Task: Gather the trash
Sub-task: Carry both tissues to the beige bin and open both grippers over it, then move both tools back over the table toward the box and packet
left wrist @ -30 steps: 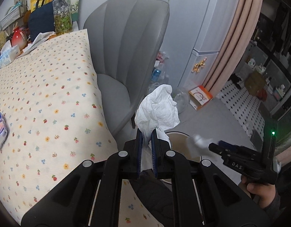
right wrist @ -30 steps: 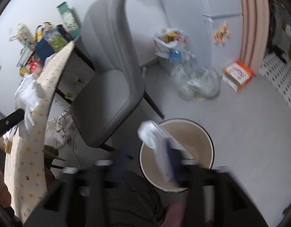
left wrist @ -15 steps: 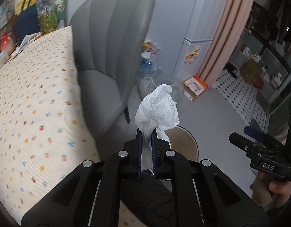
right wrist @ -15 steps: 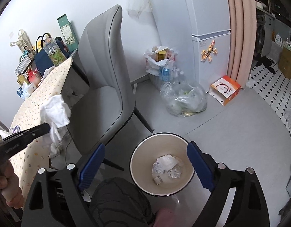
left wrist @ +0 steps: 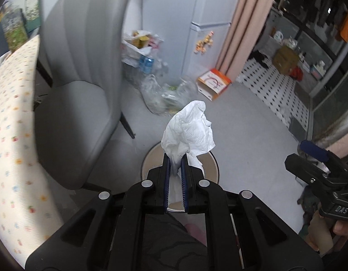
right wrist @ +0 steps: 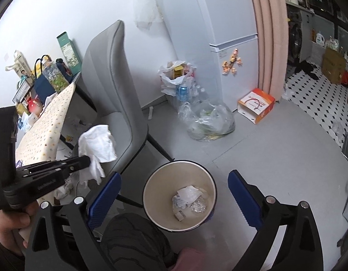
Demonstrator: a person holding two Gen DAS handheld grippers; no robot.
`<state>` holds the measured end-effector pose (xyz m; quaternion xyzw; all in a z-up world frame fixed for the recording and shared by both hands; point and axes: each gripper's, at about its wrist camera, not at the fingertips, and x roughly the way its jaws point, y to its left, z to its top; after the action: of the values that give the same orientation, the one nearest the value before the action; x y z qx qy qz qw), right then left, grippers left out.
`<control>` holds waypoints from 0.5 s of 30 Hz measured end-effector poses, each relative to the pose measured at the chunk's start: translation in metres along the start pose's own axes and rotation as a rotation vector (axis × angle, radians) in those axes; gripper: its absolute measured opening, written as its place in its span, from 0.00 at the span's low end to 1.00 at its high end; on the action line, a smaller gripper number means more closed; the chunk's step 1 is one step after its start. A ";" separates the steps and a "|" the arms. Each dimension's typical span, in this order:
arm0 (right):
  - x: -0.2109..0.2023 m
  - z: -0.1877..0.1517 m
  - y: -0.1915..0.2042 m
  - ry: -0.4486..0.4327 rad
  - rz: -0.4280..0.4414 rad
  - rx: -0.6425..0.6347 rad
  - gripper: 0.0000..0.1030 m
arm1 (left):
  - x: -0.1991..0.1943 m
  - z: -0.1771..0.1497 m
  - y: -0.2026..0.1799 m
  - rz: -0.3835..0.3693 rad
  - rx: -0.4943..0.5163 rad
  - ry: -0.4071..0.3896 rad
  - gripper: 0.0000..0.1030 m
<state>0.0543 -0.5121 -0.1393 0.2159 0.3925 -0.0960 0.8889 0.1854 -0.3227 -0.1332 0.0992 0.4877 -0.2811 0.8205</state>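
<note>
1. Left gripper (left wrist: 175, 164): jaws pinched on the tissue (left wrist: 188, 131), which sticks up past the tips.
2. Bin (right wrist: 149, 180): on the floor beside the chair (right wrist: 115, 85), with scraps already inside. From the left wrist view it lies directly below and just beyond the tissue.
3. Right gripper (right wrist: 174, 185): jaws have just been opening, now spread wide and empty above the bin.
4. Judgement: the left hand is positioned to release.

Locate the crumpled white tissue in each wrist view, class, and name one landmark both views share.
Left wrist view: crumpled white tissue at centre, clamped in the left gripper.
Right wrist view: tissue at left of centre, beside the grey chair.
Shared landmark: the round trash bin on the floor.
</note>
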 end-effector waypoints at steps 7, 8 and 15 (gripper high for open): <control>0.007 -0.010 -0.021 0.019 -0.034 0.029 0.92 | 0.041 -0.004 -0.026 -0.007 0.033 0.113 0.10; 0.009 -0.012 -0.024 0.023 -0.036 0.032 0.92 | 0.045 -0.004 -0.027 -0.014 0.033 0.125 0.14; 0.012 -0.015 -0.029 0.032 -0.046 0.043 0.92 | 0.048 -0.005 -0.025 -0.030 0.008 0.132 0.65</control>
<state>0.0430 -0.5313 -0.1663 0.2274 0.4095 -0.1215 0.8751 0.1853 -0.3586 -0.1734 0.1133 0.5410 -0.2882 0.7820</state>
